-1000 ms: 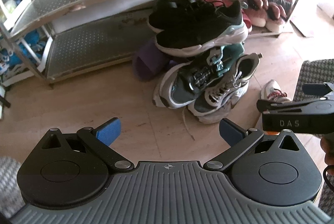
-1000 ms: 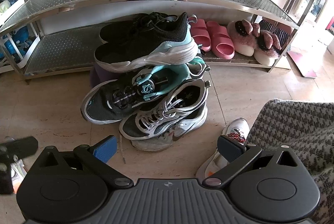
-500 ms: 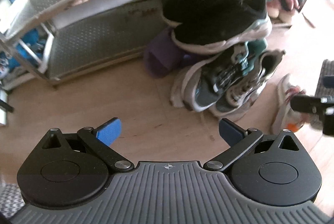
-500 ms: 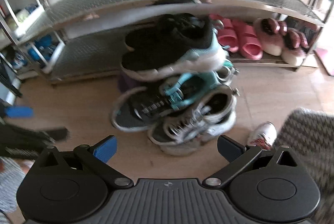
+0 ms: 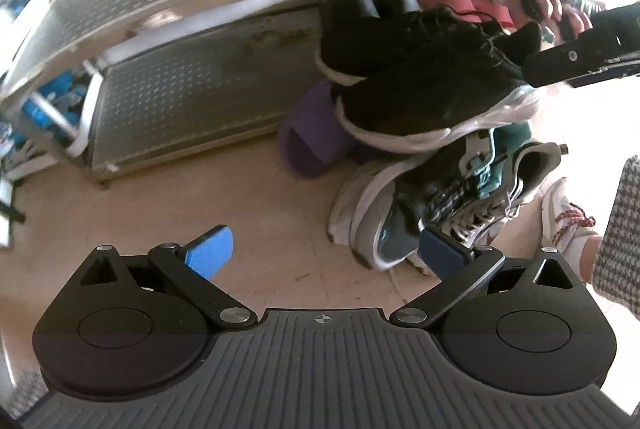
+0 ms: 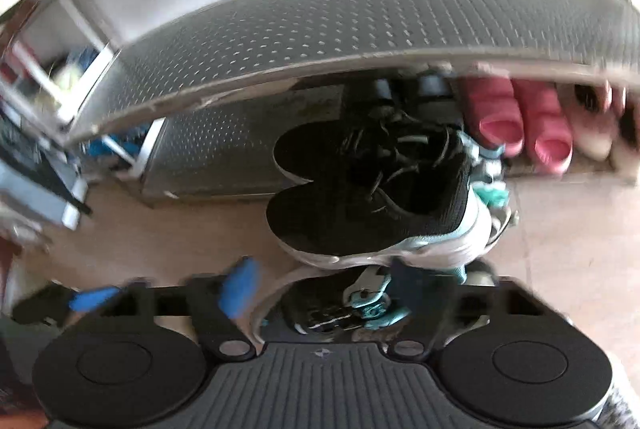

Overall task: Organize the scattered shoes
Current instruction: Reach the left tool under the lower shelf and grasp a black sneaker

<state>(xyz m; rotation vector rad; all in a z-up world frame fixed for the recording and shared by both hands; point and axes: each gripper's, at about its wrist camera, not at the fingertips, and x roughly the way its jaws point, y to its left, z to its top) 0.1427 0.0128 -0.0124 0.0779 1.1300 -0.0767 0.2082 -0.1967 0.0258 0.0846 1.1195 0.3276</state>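
The black sneaker (image 6: 372, 197) tops the shoe pile (image 5: 432, 197) in the centre of your right view, on the floor in front of the metal rack (image 6: 360, 29). Your right tongs (image 6: 320, 285) are spread wide just below it, gripping nothing. Your left tongs (image 5: 324, 251), also spread and empty, hover over bare floor (image 5: 200, 197) in the lower frame, left of the pile.

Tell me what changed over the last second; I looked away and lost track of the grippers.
Both grippers moved in toward the shoe pile. The right gripper advanced furthest and rose over the black mesh sneaker with the white and teal sole; its blurred fingers now flank that sole. The left gripper closed in more modestly, low over the floor. Both remain open, nothing gripped. The pile and the pink slides on the perforated metal rack stayed put.
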